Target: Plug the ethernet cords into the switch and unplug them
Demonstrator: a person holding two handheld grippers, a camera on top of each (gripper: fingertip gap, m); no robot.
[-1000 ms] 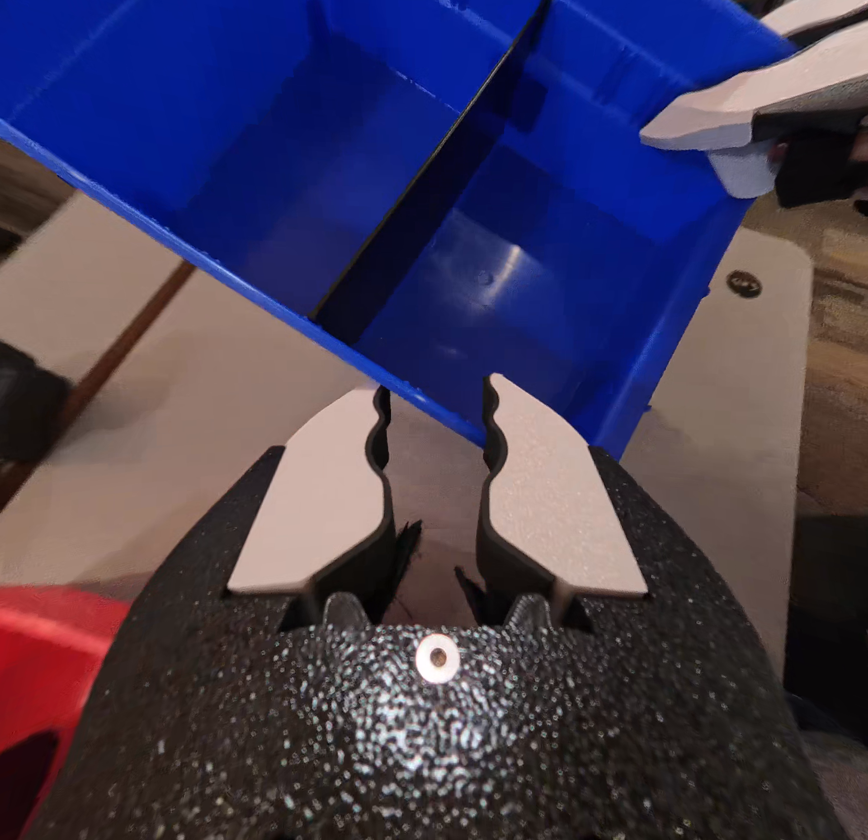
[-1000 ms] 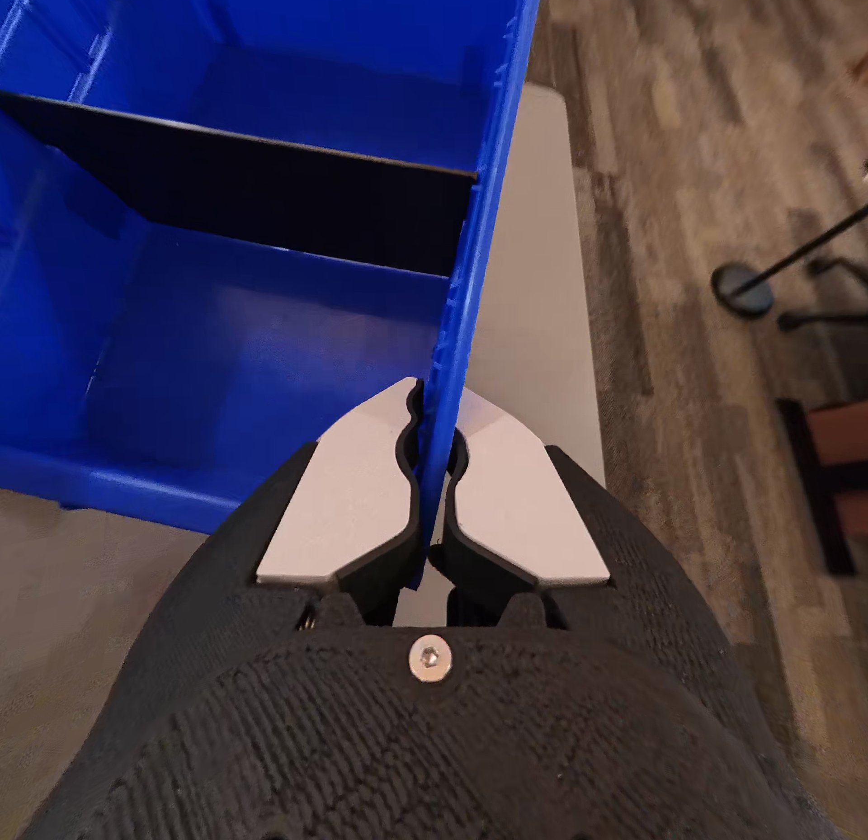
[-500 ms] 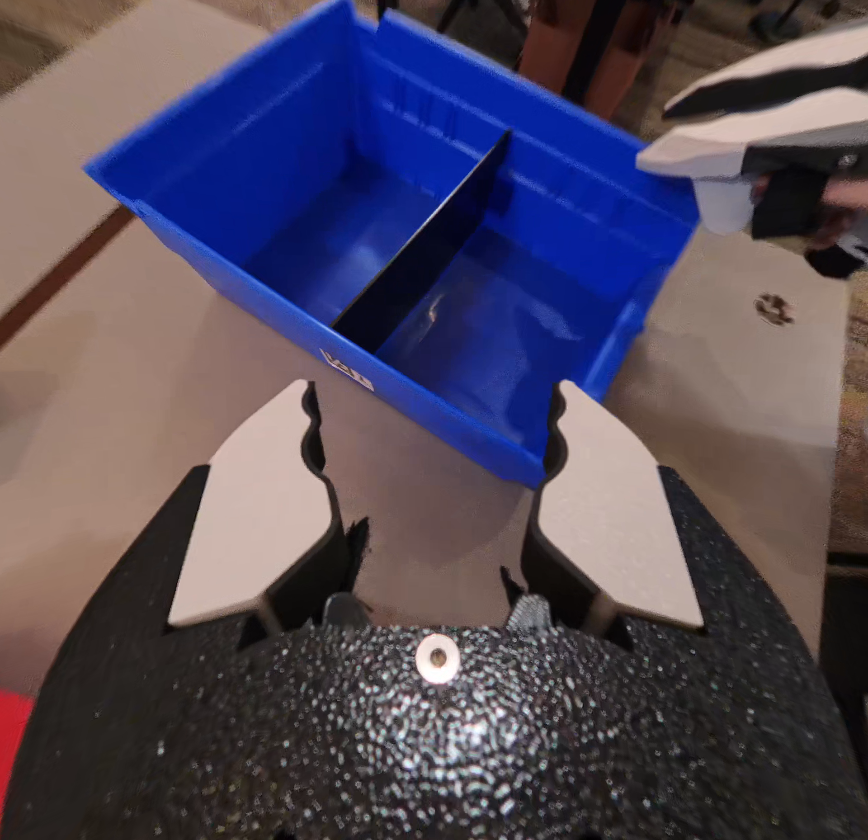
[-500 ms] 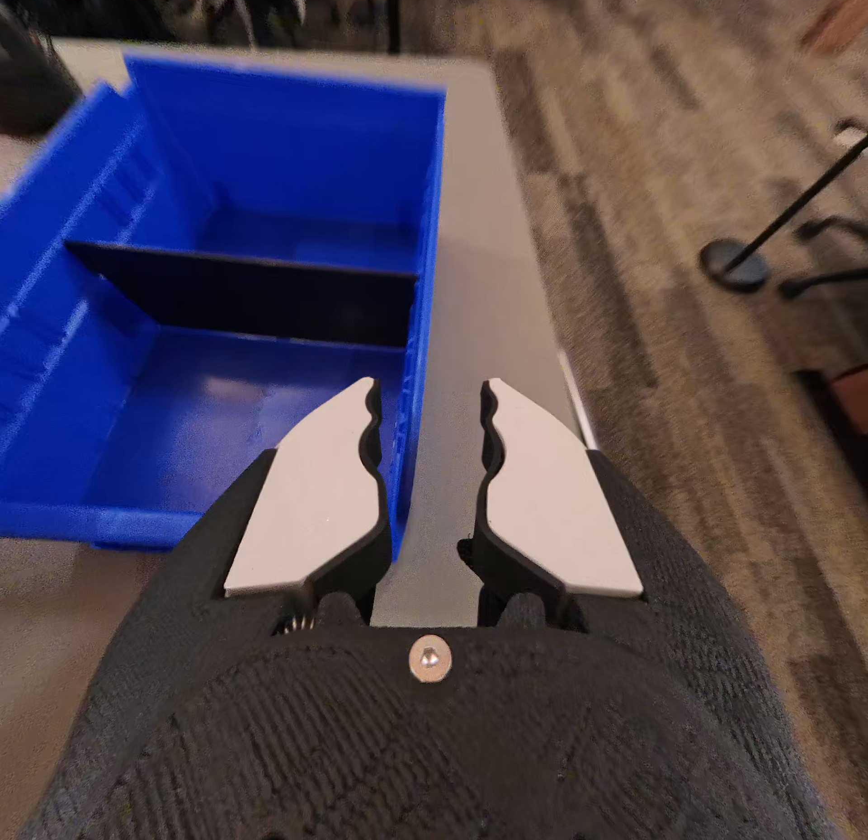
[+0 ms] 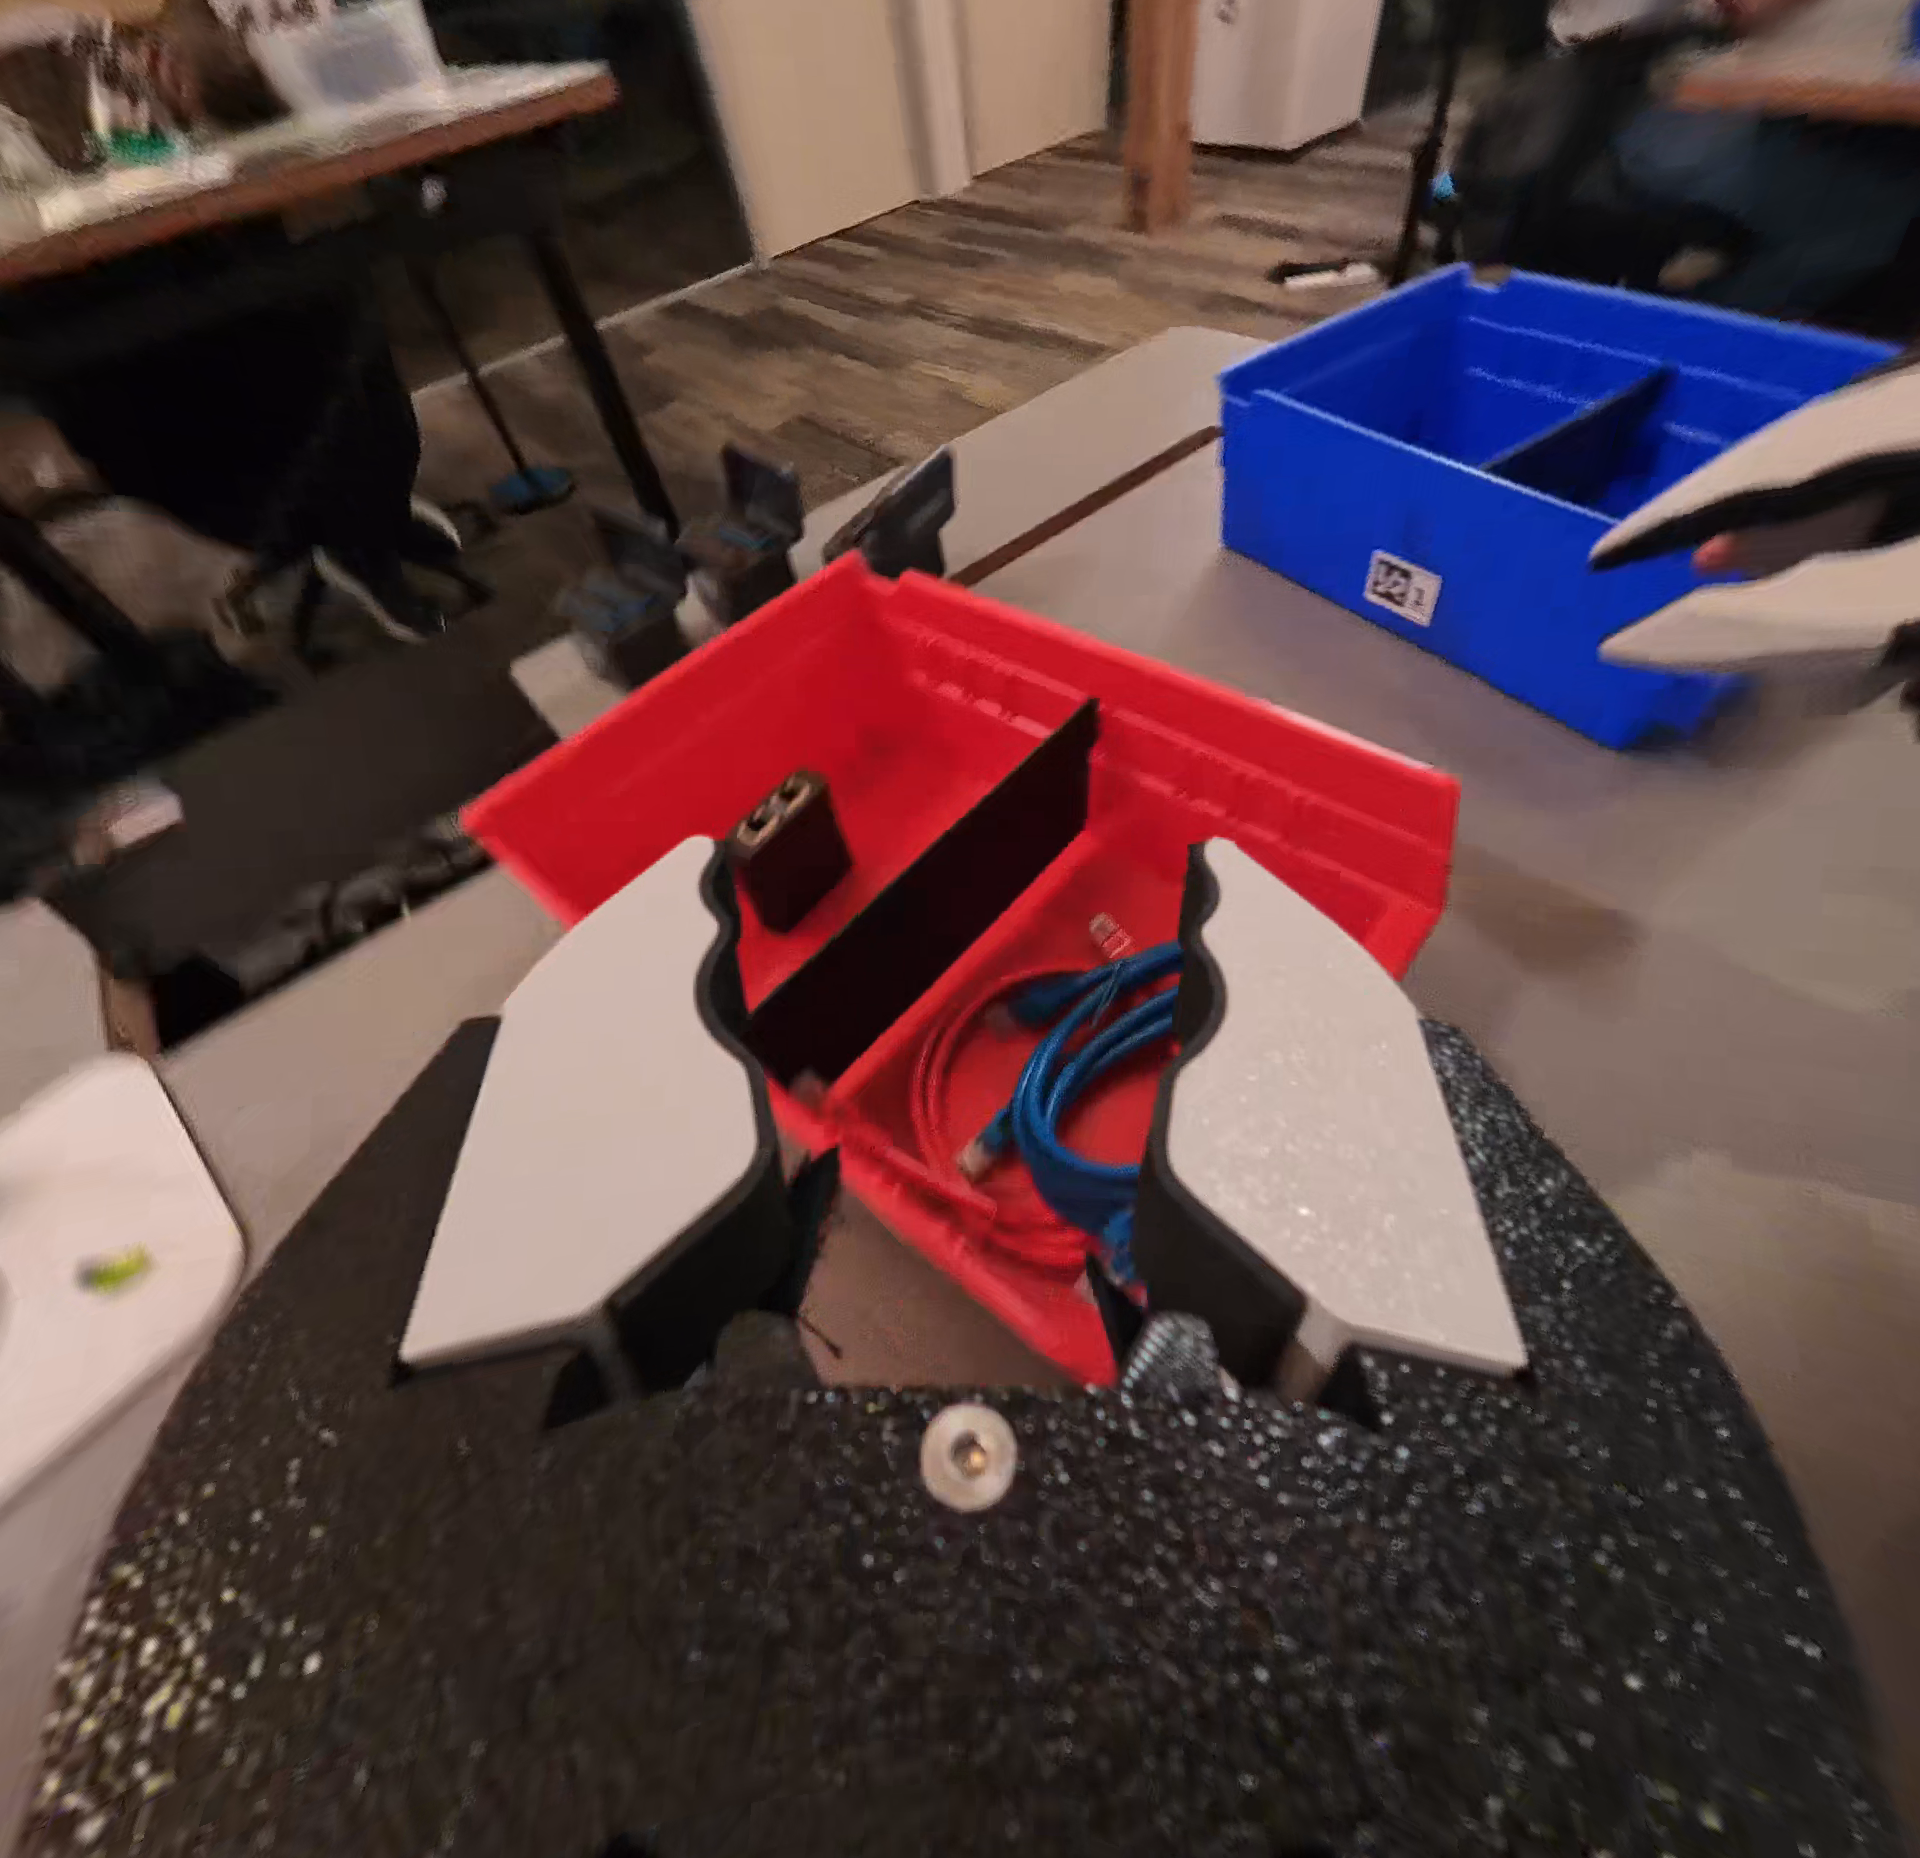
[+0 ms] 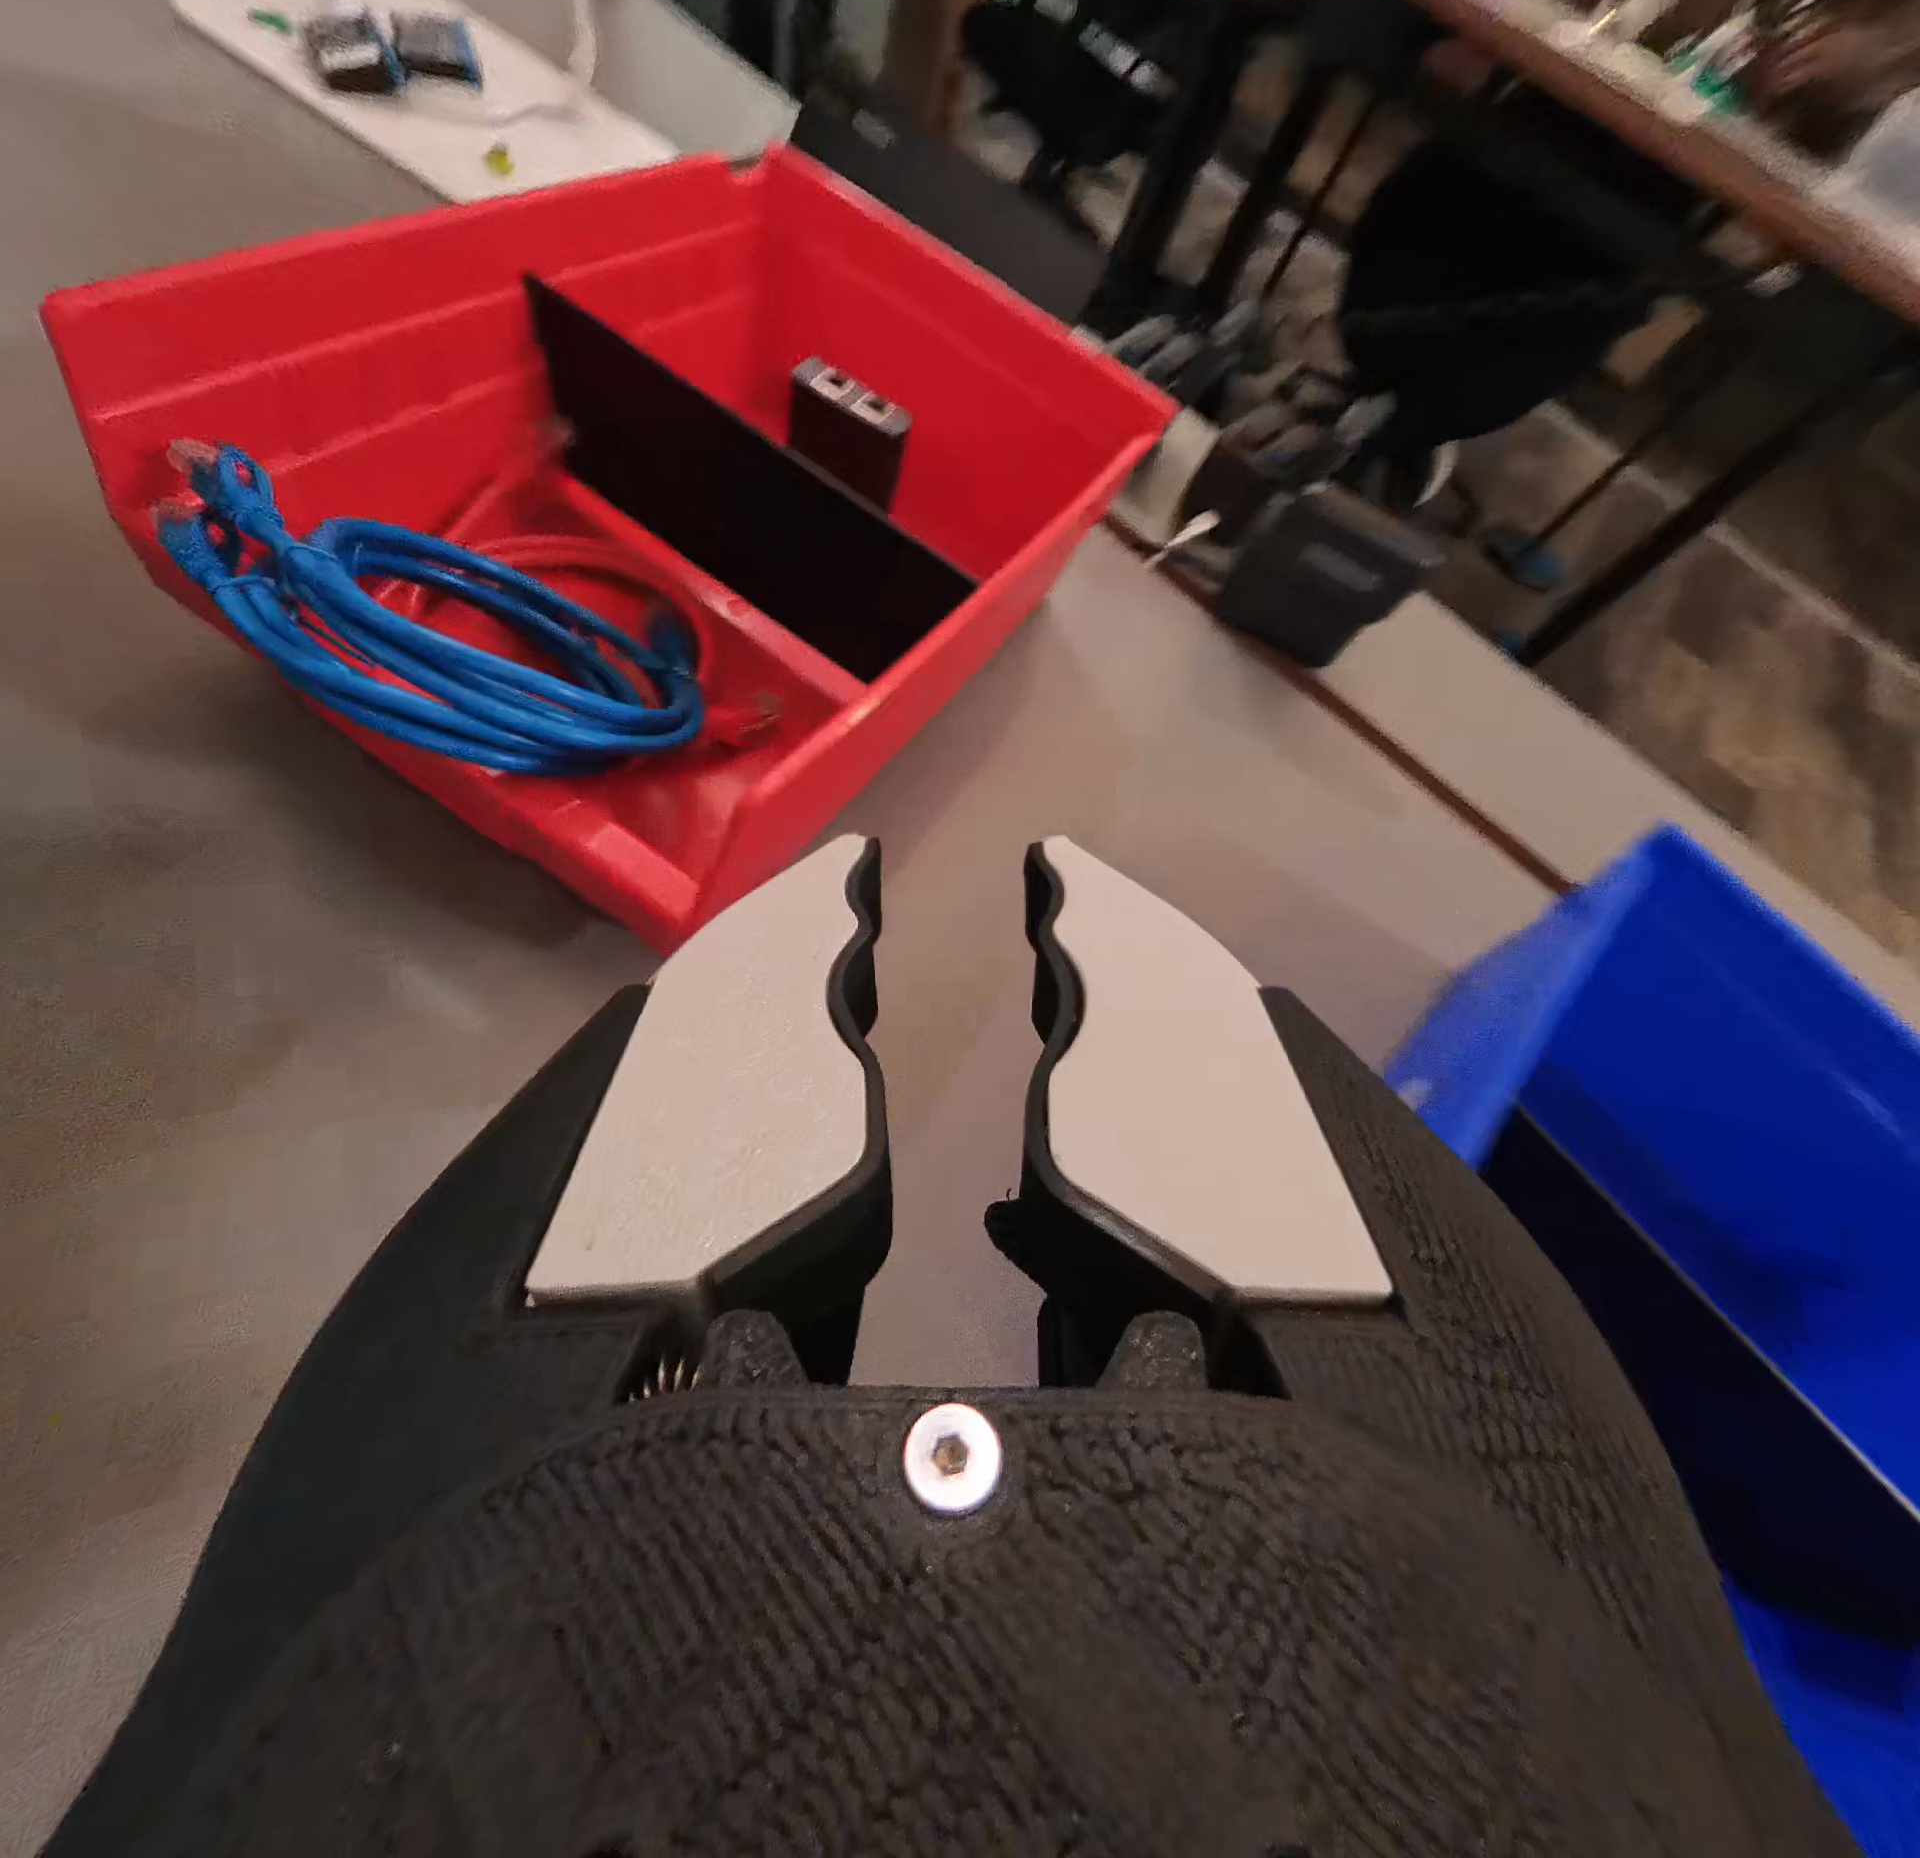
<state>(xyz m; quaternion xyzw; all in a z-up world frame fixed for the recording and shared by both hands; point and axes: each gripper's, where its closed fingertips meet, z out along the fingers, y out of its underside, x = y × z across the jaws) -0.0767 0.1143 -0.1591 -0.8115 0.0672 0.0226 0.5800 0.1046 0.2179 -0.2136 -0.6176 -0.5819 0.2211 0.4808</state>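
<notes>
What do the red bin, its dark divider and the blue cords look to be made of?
Red bin: looks like moulded plastic, semi-glossy, with ribbed walls. Dark divider: a thin, flat, matte black sheet, probably plastic, though the material is unclear. Blue cords: flexible cable in a smooth rubbery-looking jacket, lying in coiled loops.

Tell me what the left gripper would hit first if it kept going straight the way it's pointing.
Probably the red bin, with its black divider lined up between the open left gripper fingers; depth is unclear.

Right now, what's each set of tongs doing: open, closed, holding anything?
Left tongs: open wide, holding nothing, above the red bin.
Right tongs: open, holding nothing.
</notes>
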